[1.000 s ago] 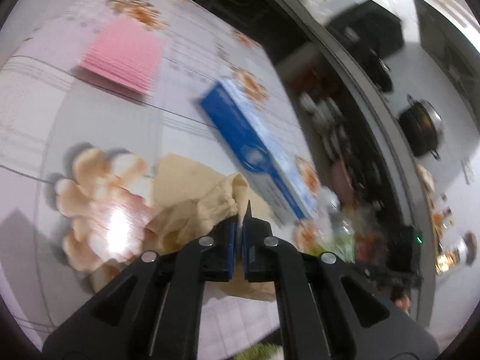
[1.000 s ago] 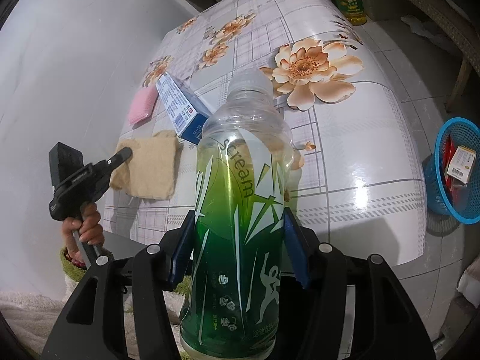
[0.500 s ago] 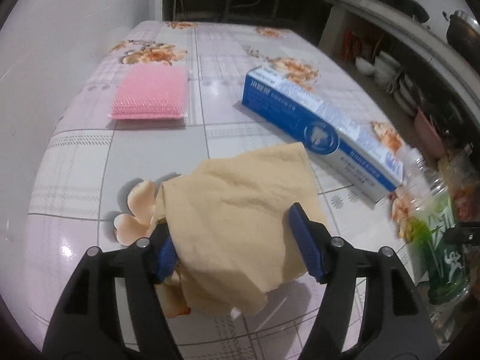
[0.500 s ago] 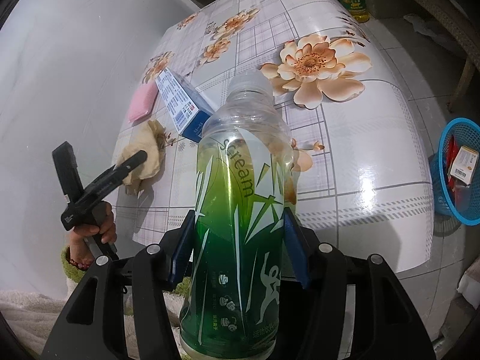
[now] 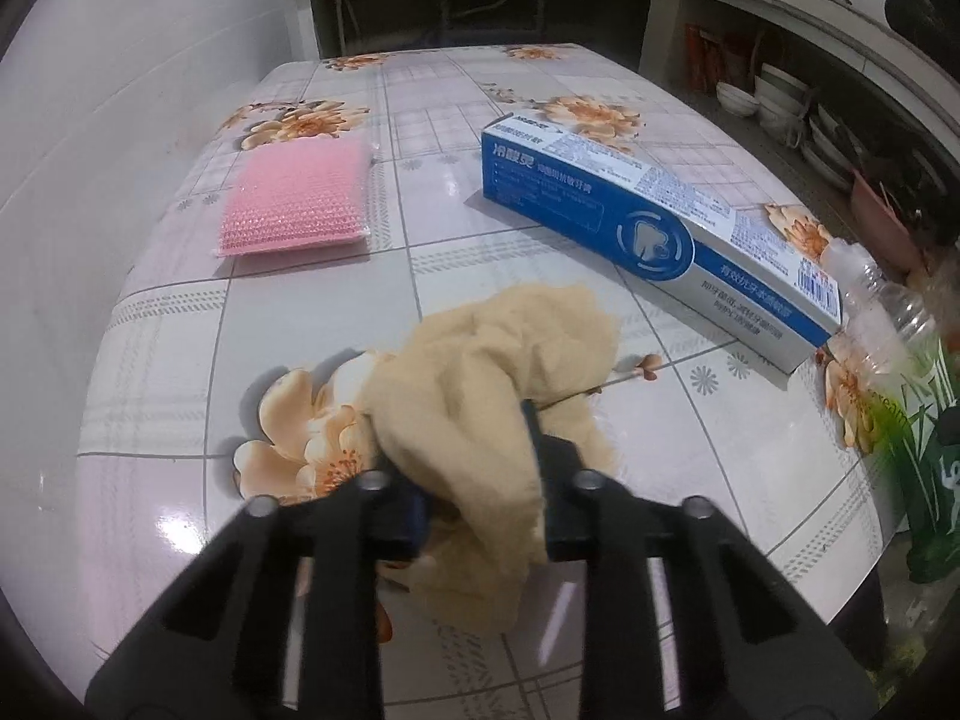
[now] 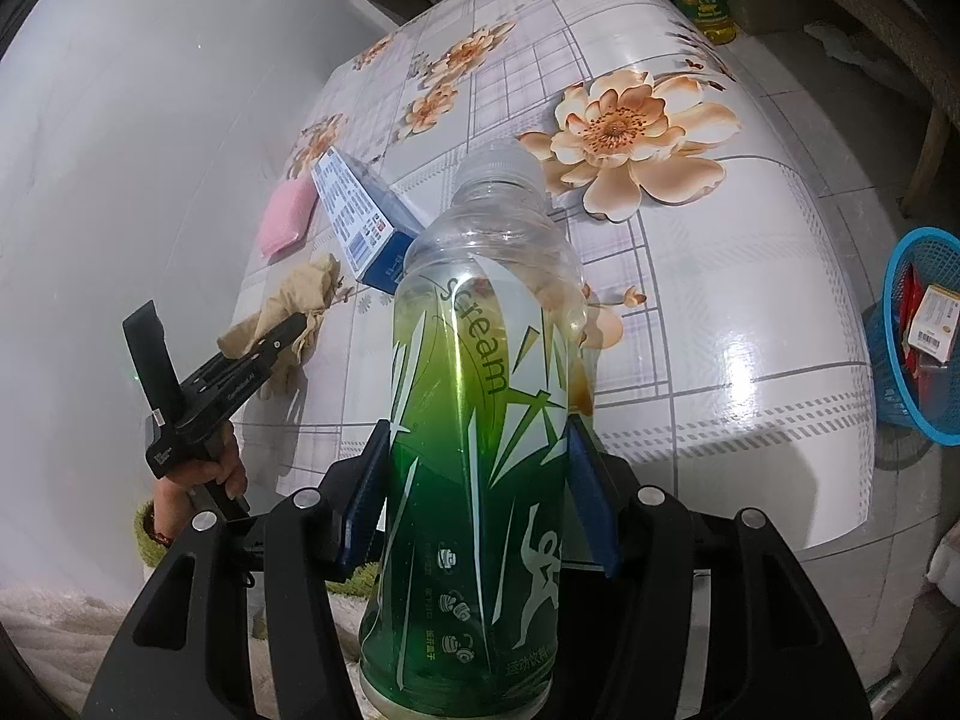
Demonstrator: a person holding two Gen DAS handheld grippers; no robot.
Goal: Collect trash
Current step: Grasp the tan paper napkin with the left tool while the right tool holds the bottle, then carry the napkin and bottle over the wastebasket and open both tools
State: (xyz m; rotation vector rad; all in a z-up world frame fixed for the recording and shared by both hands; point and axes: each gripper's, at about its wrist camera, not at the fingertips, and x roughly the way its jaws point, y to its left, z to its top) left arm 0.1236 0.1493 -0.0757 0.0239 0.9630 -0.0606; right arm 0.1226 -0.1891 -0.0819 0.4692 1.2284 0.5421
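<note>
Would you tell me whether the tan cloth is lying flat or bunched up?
Bunched up: the tan cloth is crumpled into folds between the closing left gripper.

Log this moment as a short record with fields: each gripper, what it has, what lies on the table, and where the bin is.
left gripper: jaws closing, beige cloth bunched between them
right gripper: clamped on green bottle, off the table
table: pink sponge, blue toothpaste box, cloth
bin: blue basket on the floor beyond the table's edge, packaging already inside
</note>
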